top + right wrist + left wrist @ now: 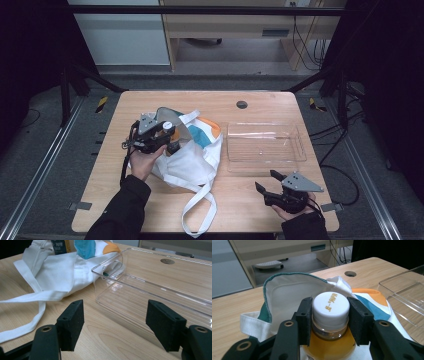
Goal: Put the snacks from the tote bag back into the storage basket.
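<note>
An orange-filled bottle with a white cap (331,306) stands upright in the mouth of a white tote bag (192,160) with teal and orange patches. My left gripper (330,308) reaches over the bag's left side (166,131), and its two black pads press on either side of the cap. The bag's rim (287,293) rises behind the bottle. My right gripper (266,180) rests near the table's front right, open with nothing between its pads (72,322), pointing toward a clear plastic tray (107,263).
The clear tray (227,150) lies right of the bag, nothing in it. The bag's long strap (200,212) trails to the table's front edge. A round cable hole (242,104) sits at the back. Black frame posts stand at both sides.
</note>
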